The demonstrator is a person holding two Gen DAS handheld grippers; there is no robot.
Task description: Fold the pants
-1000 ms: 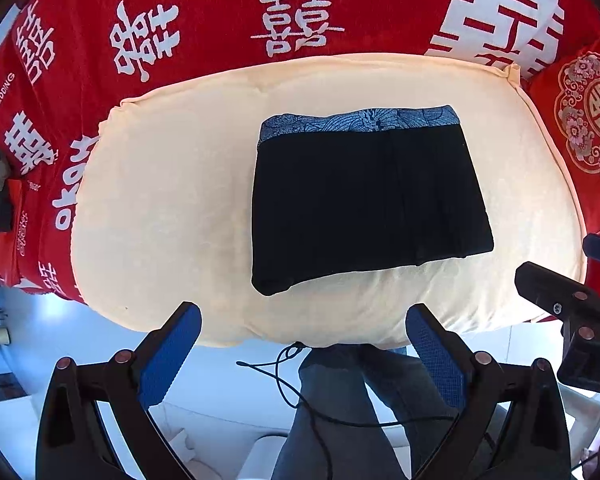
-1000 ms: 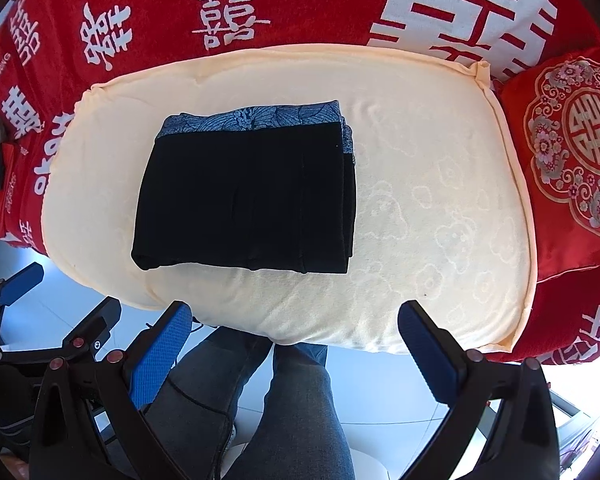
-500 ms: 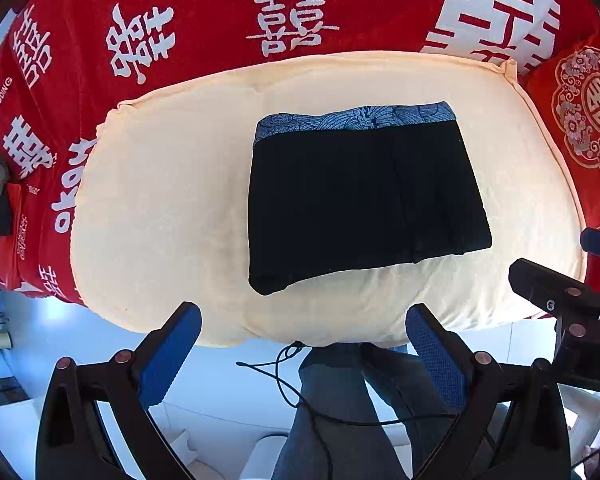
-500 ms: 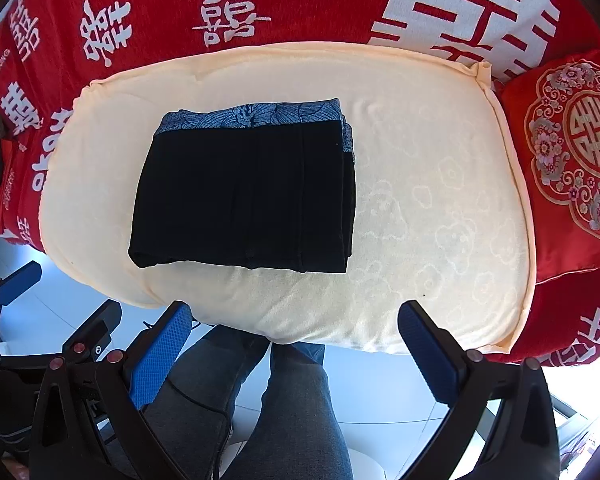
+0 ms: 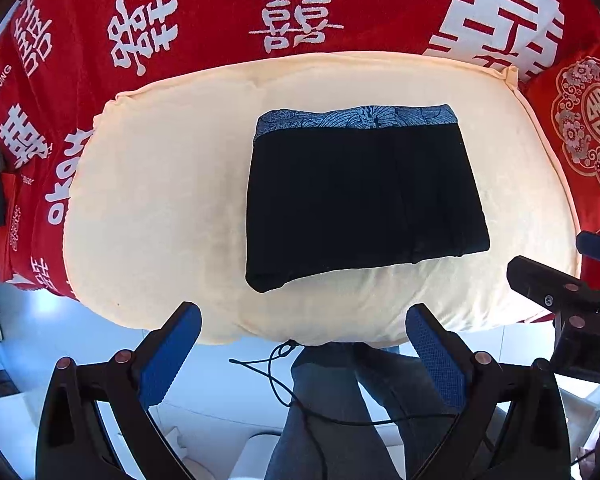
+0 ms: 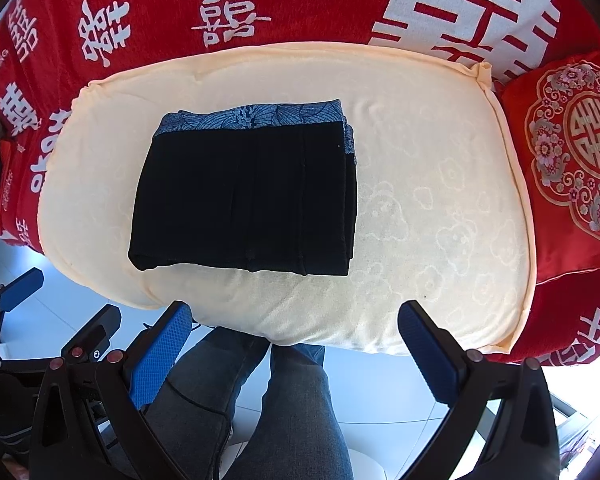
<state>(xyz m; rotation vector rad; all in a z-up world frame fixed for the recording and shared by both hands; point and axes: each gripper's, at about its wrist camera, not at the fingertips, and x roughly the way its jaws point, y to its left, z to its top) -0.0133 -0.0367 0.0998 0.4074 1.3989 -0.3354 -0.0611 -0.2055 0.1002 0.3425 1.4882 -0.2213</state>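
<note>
Bright even daylight, sharp focus, soft shadows, strong fisheye bending at edges, dark corner vignetting

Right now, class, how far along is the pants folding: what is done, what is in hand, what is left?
Done: the pants lie as a compact folded rectangle on the cream cushion, patterned waistband at the far edge. In hand: nothing; the left gripper and right gripper are both open, short of the cushion. Left: seemingly nothing.
</note>
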